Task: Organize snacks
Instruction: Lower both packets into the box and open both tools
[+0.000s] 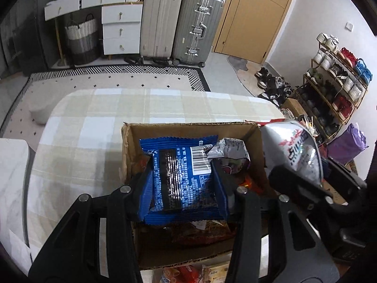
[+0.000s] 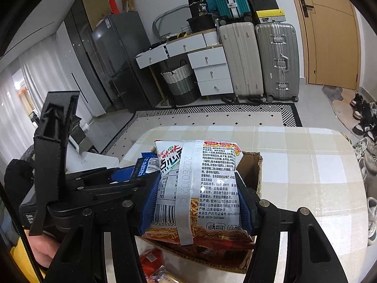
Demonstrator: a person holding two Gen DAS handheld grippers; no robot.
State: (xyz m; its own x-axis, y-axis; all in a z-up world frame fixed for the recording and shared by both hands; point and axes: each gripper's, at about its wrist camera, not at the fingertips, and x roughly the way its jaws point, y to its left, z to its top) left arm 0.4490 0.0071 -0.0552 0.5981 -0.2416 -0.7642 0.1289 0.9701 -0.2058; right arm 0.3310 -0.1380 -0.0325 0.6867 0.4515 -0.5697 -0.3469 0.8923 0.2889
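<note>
- Blue biscuit packet (image 1: 183,179) sits clamped between the left gripper (image 1: 182,176) pads, over the cardboard box (image 1: 188,127).
- White noodle-snack bag (image 2: 200,188) is clenched in the right gripper (image 2: 200,202), above the same box, right of the left gripper.

Two suitcases (image 1: 181,26) between white drawers (image 1: 121,29) and wooden door (image 1: 254,16), patterned rug (image 1: 113,80).

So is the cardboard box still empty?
No, the cardboard box already holds a silver packet, under the blue packet in the left claw.
</note>
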